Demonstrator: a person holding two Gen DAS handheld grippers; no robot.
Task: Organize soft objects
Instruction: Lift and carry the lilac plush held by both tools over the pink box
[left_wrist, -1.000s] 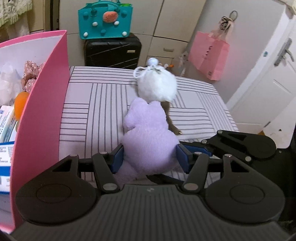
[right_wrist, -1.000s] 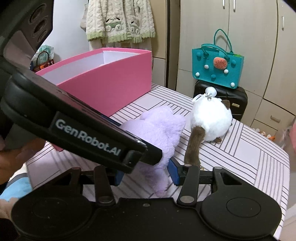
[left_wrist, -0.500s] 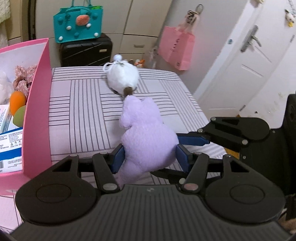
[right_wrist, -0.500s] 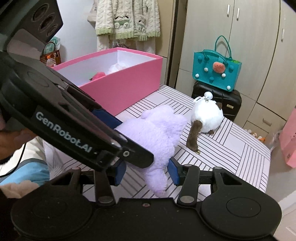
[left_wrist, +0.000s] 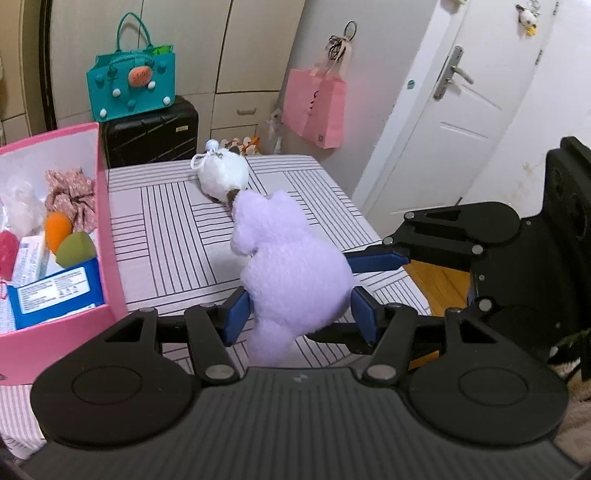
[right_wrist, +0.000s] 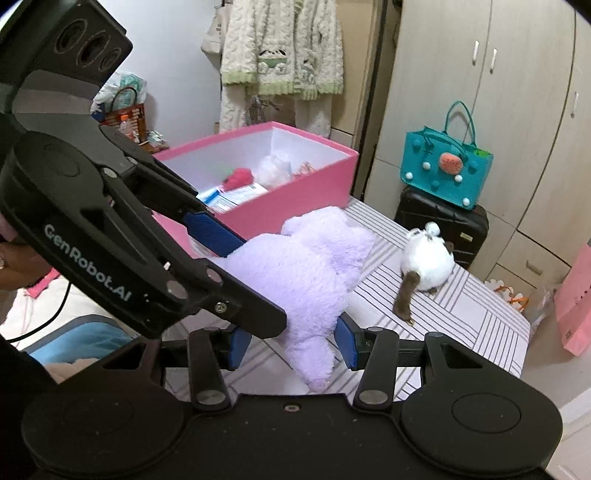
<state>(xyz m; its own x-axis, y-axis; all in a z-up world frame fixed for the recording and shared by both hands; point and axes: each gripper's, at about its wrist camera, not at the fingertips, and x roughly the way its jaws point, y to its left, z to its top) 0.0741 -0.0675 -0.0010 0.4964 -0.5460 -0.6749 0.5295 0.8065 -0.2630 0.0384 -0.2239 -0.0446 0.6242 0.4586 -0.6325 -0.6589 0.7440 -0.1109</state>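
pink box (left_wrist: 107, 229) cut off at left edge; print on blue packet (left_wrist: 55, 295) too small to read

Two plush toys are out by the pink box (left_wrist: 107, 236): one purple plush (left_wrist: 291, 273) just beside it; one white plush (left_wrist: 223, 177) farther off; inside the box, one orange sponge (left_wrist: 55, 229), one green sponge (left_wrist: 75, 249), one red soft thing (left_wrist: 7, 253), one floral scrunchie (left_wrist: 70, 194), one white fluffy thing (left_wrist: 22, 206); behind the box, one teal bag (left_wrist: 133, 88) on one black suitcase (left_wrist: 151, 134); one pink paper bag (left_wrist: 316, 107) hangs well apart.
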